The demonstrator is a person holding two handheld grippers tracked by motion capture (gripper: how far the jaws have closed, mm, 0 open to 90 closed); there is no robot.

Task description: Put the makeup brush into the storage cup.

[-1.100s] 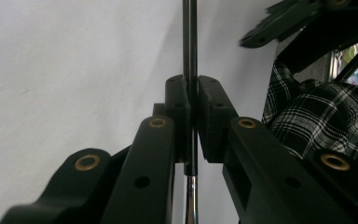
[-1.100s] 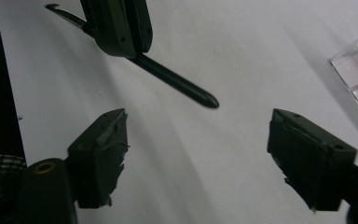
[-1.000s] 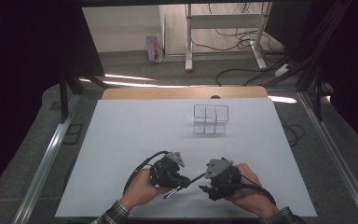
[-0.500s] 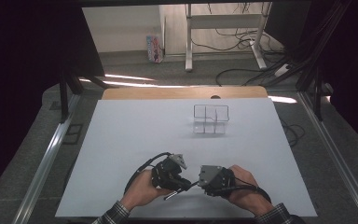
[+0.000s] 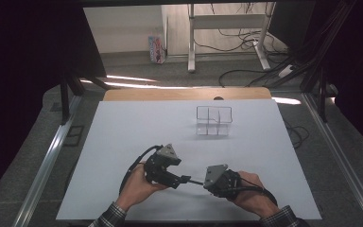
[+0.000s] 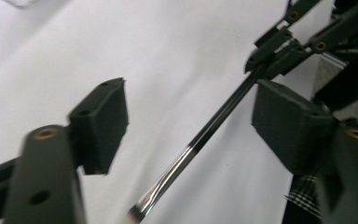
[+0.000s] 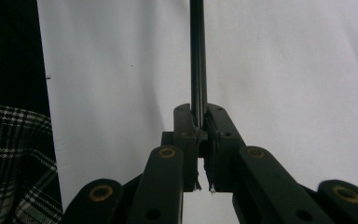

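Two grippers meet low over the near part of the white table [image 5: 137, 127], and a thin dark rod [image 5: 196, 181] runs between them. The right gripper [image 5: 205, 182] has just been closing and is now clamped on one end of the rod: in the right gripper view its pads press together on the shaft [image 7: 197, 56], which runs straight away from them over the white surface. The left gripper [image 5: 185, 179] has just been opening; in the left gripper view its two black pads [image 6: 100, 123] stand apart with the rod [image 6: 200, 137] passing between them, touching neither that I can see. There the rod is dark along its upper stretch and shiny silver at its lower end, slanting up toward the right gripper's closed tips [image 6: 275, 49]. Each hand wraps its gripper's body, with checked sleeves at the near edge in the high view. Farther back on the table, well apart from both hands, stands a clear box with compartments [image 5: 213, 121].
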